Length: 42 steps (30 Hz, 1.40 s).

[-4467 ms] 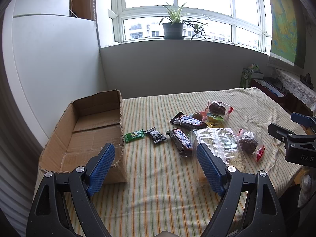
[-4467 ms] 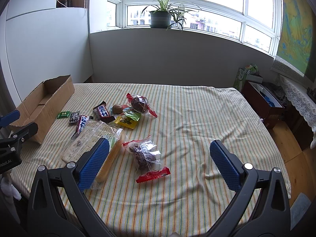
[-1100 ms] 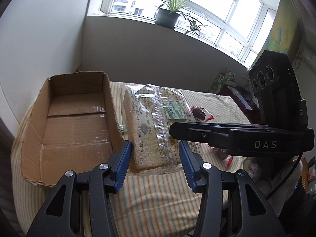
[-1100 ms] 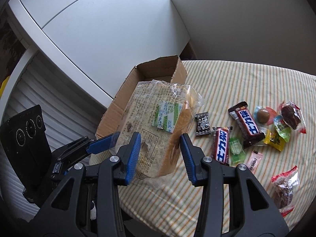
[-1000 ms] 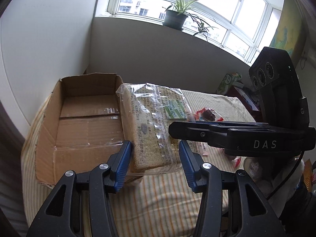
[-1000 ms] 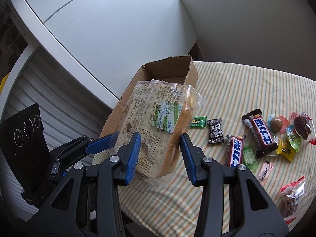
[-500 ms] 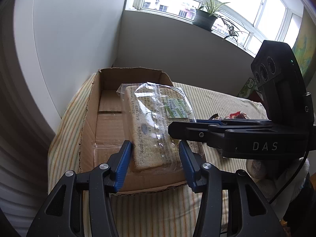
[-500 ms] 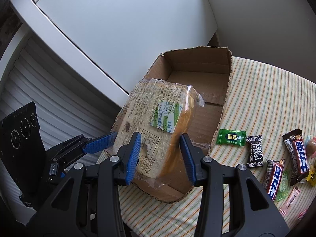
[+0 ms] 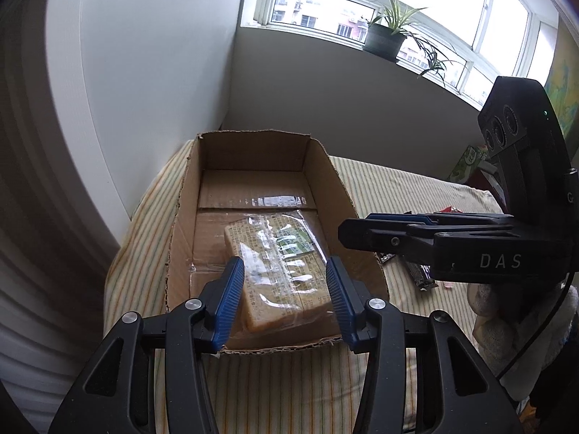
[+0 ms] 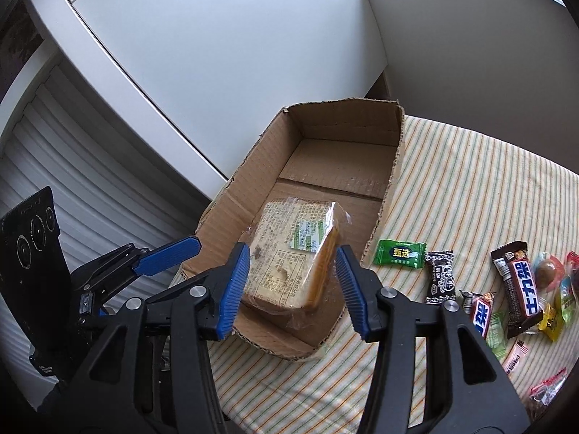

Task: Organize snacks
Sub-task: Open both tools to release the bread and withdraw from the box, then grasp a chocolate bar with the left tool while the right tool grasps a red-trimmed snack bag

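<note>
A bagged loaf of sliced bread [image 9: 280,269] lies flat on the floor of the open cardboard box [image 9: 253,161], near its front end; it also shows in the right wrist view [image 10: 293,256] inside the box [image 10: 343,137]. My left gripper [image 9: 282,298] is open above the box's near end, its pads apart from the loaf. My right gripper [image 10: 293,285] is open above the loaf, clear of it. Each gripper shows in the other's view: the right gripper [image 9: 427,231], the left gripper [image 10: 159,253].
Loose snacks lie on the striped tablecloth [image 10: 470,188] right of the box: a green candy [image 10: 400,253], a small black packet [image 10: 439,276], two chocolate bars [image 10: 519,287], wrapped sweets [image 10: 553,282]. A white wall stands behind the box. A potted plant [image 9: 385,34] sits on the windowsill.
Both grippers carried the bread loaf from the table over to the box. They opened and the loaf now lies inside the box.
</note>
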Each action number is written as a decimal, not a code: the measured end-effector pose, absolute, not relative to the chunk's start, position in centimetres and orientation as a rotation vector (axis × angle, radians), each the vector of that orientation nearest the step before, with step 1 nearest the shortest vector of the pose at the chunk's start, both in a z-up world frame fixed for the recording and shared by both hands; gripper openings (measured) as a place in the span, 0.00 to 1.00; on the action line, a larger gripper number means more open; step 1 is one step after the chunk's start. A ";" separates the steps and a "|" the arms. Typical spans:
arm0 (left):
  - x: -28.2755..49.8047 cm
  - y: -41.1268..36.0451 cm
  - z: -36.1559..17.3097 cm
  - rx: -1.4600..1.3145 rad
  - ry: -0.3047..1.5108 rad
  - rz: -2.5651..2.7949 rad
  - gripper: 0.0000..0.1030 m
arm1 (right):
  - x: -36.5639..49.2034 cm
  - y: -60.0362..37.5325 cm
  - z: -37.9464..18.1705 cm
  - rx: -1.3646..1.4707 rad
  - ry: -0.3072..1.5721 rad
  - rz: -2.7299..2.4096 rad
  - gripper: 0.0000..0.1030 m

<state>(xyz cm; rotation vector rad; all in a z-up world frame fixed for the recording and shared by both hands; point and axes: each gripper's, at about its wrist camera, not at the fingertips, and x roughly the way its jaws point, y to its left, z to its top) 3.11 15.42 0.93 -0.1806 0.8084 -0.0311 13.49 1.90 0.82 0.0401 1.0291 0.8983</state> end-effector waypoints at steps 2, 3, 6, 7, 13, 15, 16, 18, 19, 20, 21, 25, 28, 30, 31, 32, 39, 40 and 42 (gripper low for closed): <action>2.9 14.5 1.2 -0.153 0.802 -0.030 0.44 | 13.3 0.8 1.5 0.039 1.000 0.880 0.63; 2.8 14.1 1.3 -0.141 0.801 -0.032 0.44 | 13.2 0.1 1.8 0.037 0.986 0.868 0.65; 2.9 12.8 1.2 -0.115 0.810 -0.052 0.45 | 12.7 -2.3 2.6 0.015 0.958 0.822 0.66; 2.9 12.3 1.2 -0.103 0.816 -0.059 0.45 | 12.6 -3.2 2.7 0.012 0.952 0.809 0.66; 1.9 8.5 1.3 -0.036 0.820 -0.096 0.46 | 11.9 -11.0 2.9 0.060 0.934 0.703 0.71; 1.7 7.0 1.1 -0.007 0.822 -0.111 0.48 | 11.7 -13.9 2.4 0.098 0.920 0.657 0.71; 1.7 6.1 0.9 0.006 0.828 -0.116 0.49 | 11.7 -15.2 2.2 0.103 0.922 0.630 0.71; 1.8 4.8 0.4 0.010 0.843 -0.134 0.50 | 11.5 -17.5 1.5 0.088 0.928 0.576 0.71; 2.0 4.1 0.1 0.010 0.852 -0.147 0.50 | 11.4 -18.5 1.1 0.073 0.929 0.547 0.71; 2.1 3.5 -0.1 0.011 0.860 -0.155 0.50 | 11.3 -19.4 0.8 0.052 0.935 0.519 0.71; 2.4 2.9 -0.4 0.011 0.866 -0.161 0.50 | 11.2 -20.1 0.5 0.023 0.941 0.489 0.71; 3.5 0.7 -1.1 0.010 0.892 -0.175 0.50 | 10.9 -22.7 -0.7 -0.074 0.952 0.402 0.71; 4.6 -0.6 -1.5 0.024 0.915 -0.177 0.50 | 11.1 -24.4 -1.3 -0.065 0.971 0.398 0.71; 5.3 -1.2 -1.7 0.038 0.926 -0.169 0.50 | 11.0 -24.6 -1.7 -0.065 0.976 0.395 0.71; 5.8 -1.5 -1.8 0.045 0.934 -0.163 0.50 | 11.0 -24.6 -1.9 -0.070 0.977 0.395 0.71; 6.2 -1.6 -1.9 0.048 0.940 -0.155 0.50 | 11.0 -24.5 -2.1 -0.077 0.979 0.397 0.71; 9.3 -2.8 -3.1 0.068 0.994 -0.133 0.50 | 11.6 -23.6 -3.7 -0.112 1.003 0.422 0.71; 9.7 -2.9 -3.4 0.065 1.004 -0.132 0.50 | 11.7 -23.5 -3.9 -0.116 1.005 0.422 0.71; 10.5 -3.0 -4.0 0.048 1.027 -0.125 0.50 | 11.9 -23.3 -4.3 -0.130 1.010 0.421 0.71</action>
